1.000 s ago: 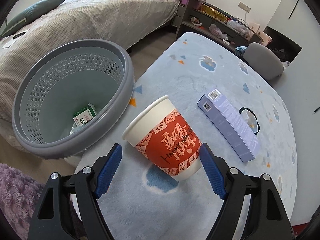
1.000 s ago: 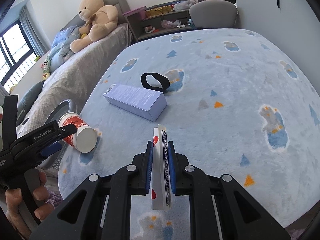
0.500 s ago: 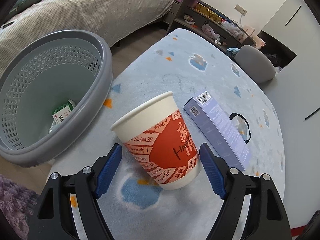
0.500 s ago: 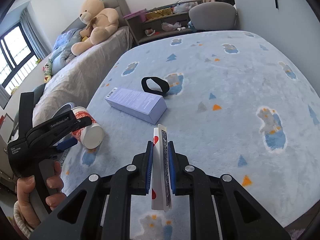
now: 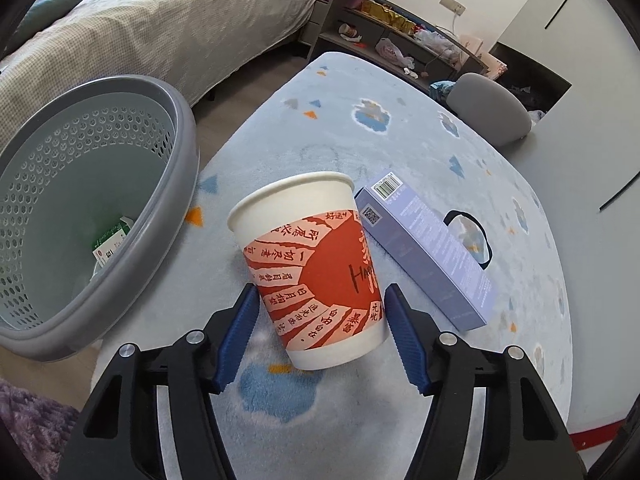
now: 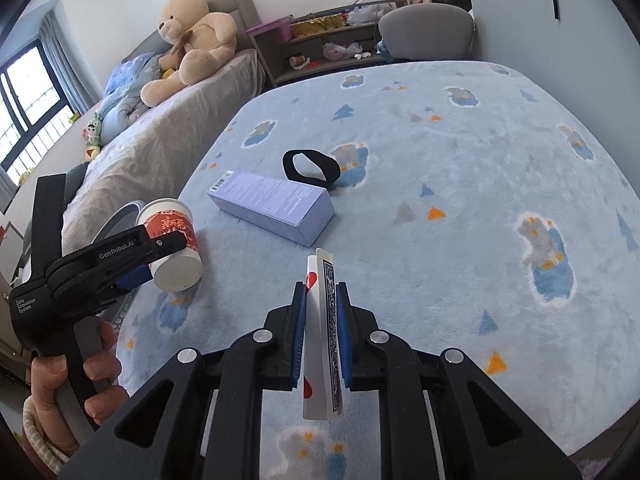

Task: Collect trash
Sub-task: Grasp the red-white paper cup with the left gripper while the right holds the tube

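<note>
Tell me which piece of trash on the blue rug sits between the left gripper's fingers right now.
The red and white paper cup, between the left gripper's blue pads. The purple box and black band lie beyond it, untouched.

A fluffy pale-blue rug (image 6: 460, 184) with bear, cloud and triangle prints covers the surface. On it a long lilac box (image 6: 272, 206) lies flat on its side, and a black band (image 6: 311, 166) lies looped just beyond the box, touching or nearly touching its far end. A gray perforated basket (image 5: 80, 208) stands at the rug's edge beside the bed (image 5: 140, 36).
</note>
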Available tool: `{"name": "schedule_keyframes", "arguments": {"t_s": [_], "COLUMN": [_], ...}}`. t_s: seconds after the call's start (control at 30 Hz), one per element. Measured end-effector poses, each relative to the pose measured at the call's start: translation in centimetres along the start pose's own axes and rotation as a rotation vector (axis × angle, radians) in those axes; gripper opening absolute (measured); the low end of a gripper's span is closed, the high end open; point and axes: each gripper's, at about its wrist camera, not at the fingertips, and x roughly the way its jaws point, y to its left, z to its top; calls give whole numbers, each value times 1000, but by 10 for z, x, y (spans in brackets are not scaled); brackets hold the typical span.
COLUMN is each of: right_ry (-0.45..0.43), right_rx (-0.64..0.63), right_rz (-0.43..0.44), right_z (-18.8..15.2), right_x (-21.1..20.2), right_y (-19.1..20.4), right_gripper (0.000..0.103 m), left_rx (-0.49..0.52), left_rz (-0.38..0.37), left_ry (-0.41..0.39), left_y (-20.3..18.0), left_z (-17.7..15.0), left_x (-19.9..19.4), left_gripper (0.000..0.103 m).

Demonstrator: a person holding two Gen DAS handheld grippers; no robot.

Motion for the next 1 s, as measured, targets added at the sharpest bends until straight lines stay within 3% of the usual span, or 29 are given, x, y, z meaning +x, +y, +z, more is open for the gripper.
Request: {"name": "schedule_keyframes", "arguments": {"t_s": [0.37, 1.0], "right_ry": [6, 34], "right_rx": [-36, -71], "right_rz": [8, -3], "right_z": [0, -6], "right_x": [4, 18], "right_y": [18, 36], "right_gripper": [15, 16], "left_rx": [110, 154], "left_rz": [3, 29], "left_ry": [-46, 74], "left_y": [10, 21], "left_z": [-10, -24], "left_x": [-31, -12], "left_gripper": [60, 60]}}
